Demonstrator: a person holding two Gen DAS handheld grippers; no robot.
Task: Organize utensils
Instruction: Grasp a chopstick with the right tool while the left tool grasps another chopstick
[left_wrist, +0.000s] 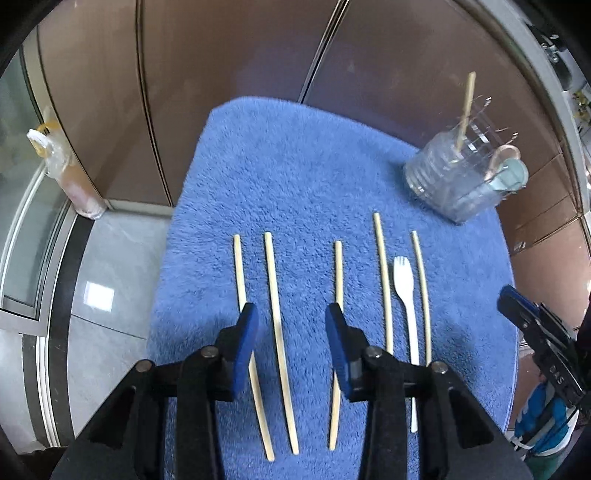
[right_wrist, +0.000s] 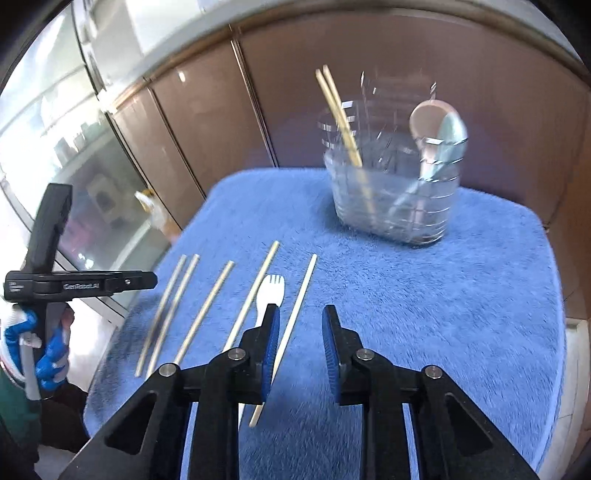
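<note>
Your left gripper (left_wrist: 291, 328) gapes empty over the chopsticks (left_wrist: 279, 332) on the blue mat (left_wrist: 295, 184); right gripper (right_wrist: 300, 325) likewise, beside the white fork (right_wrist: 266, 295); basket (right_wrist: 391, 199) at far-right corner.

Your right gripper (right_wrist: 300, 332): jaws apart over the blue towel (right_wrist: 461, 314), nothing between them.
Chopstick (right_wrist: 295, 317): runs just inside your left pad.
White fork (right_wrist: 267, 291): beside it, tines toward the far edge.
Other chopsticks (right_wrist: 207, 314): four, spread toward the towel's left edge.
Clear holder (right_wrist: 391, 199): far edge, holding two chopsticks and spoons.
Your left gripper (right_wrist: 110, 284): off the left edge, in a gloved hand (right_wrist: 40, 354).
</note>
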